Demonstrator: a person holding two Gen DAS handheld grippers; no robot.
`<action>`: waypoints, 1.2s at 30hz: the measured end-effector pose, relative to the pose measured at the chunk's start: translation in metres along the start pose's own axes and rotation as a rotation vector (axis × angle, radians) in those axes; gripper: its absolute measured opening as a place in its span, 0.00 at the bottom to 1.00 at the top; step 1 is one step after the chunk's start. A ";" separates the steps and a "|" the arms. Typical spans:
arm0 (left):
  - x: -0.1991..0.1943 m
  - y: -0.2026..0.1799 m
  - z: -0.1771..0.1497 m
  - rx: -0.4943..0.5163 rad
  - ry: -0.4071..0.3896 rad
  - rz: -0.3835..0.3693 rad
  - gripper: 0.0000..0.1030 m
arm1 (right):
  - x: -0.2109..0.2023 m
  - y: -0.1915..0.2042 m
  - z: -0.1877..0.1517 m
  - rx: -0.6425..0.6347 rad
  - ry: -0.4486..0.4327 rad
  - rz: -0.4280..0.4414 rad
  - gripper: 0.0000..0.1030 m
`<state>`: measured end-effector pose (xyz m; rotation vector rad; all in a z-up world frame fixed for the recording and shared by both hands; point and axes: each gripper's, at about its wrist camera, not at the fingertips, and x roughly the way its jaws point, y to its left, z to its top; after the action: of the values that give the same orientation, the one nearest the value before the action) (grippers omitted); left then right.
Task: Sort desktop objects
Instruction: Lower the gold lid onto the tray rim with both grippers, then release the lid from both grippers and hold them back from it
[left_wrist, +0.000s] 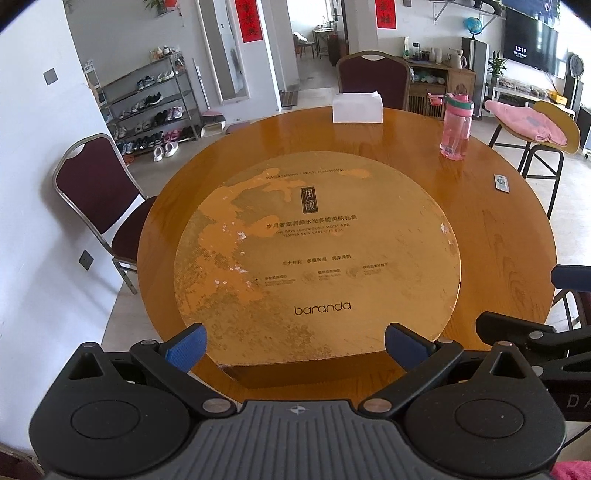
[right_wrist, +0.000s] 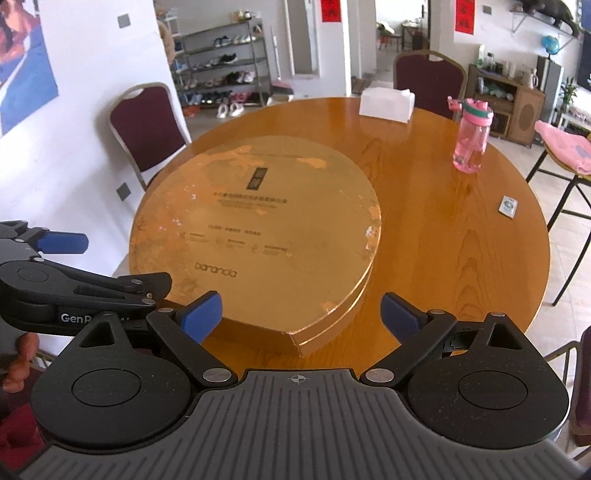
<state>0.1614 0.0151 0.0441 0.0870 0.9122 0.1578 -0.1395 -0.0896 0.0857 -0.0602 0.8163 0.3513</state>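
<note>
Seemingly poised for sorting, both tongs, left (left_wrist: 295, 347) and right (right_wrist: 301, 314), gaped empty over the box (left_wrist: 317, 258), while bottle (left_wrist: 456, 127), tissues (left_wrist: 357, 108) and packet (left_wrist: 501, 183) sat scattered on the surface (left_wrist: 498, 240).

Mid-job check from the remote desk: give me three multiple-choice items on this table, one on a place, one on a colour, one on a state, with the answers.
1. Where is the tissue box?
A. at the table's far edge, before the chair
B. on the gold box
C. beside the left claw

2. What colour is the water bottle?
A. blue
B. pink
C. clear yellow

3. How are the two claws?
A. both shut on the gold box
B. left open, right shut
C. both open, holding nothing

Answers: 1 A, it sits at the far rim of the round table in front of the maroon chair. 2 B, pink body with pink lid. 3 C, left claw and right claw have fingers spread wide near the gold box.
</note>
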 end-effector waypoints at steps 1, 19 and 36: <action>0.001 -0.001 0.001 0.000 0.002 -0.001 1.00 | 0.000 -0.001 0.000 0.002 0.002 -0.001 0.93; 0.006 -0.005 0.002 0.021 0.028 -0.018 0.99 | -0.001 -0.005 -0.010 0.023 0.024 -0.030 0.93; 0.011 0.000 0.003 0.016 0.040 -0.037 0.99 | -0.001 0.002 -0.010 0.017 0.045 -0.055 0.93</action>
<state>0.1708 0.0170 0.0373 0.0826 0.9546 0.1185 -0.1473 -0.0898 0.0796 -0.0745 0.8605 0.2913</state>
